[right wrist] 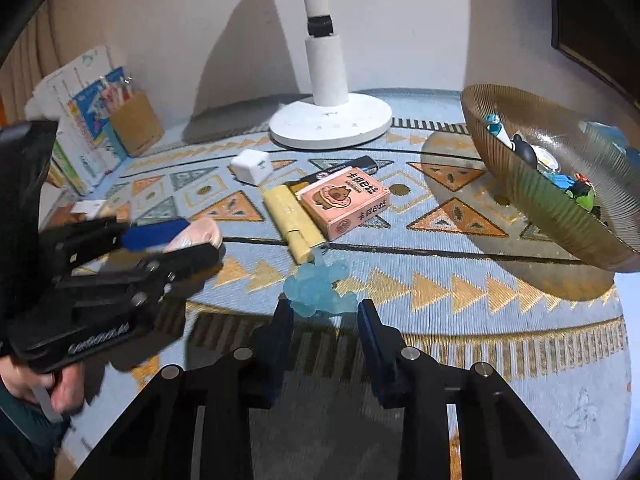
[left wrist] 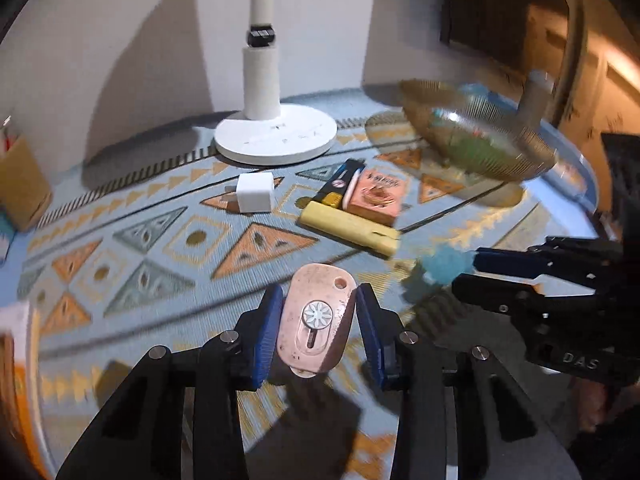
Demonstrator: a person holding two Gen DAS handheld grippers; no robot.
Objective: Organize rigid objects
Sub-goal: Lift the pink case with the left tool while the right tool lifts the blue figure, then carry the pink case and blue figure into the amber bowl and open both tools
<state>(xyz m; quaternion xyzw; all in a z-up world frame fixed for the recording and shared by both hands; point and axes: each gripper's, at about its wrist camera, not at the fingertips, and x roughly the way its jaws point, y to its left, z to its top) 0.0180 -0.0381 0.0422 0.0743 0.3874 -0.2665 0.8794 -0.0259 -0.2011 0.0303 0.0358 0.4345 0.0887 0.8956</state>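
Both grippers loaded or nearly so; drop and collision risks on the way to the bowl.

Left gripper (left wrist: 316,322): blue pads closed on the sides of the pink cutter (left wrist: 318,320), apparently lifted just off the patterned cloth (left wrist: 160,248). The body is smooth and rounded, so it could slip or twist out if swung fast. Mid-table, the white plug (right wrist: 253,170), yellow stick (right wrist: 294,224), pink box (right wrist: 346,202) and a black bar behind it lie bunched together, and a low pass could knock them. Right gripper (right wrist: 326,314): jaws narrow around the blue jelly toy (right wrist: 320,288) at the near edge of the pile; I can't tell whether the pads are actually pressing it. It looks soft and may squirt out. The tilted glass bowl (right wrist: 532,208) at far right is already holding bits, so a dropped item could bounce out. The two grippers sit close together, with a crossing risk.
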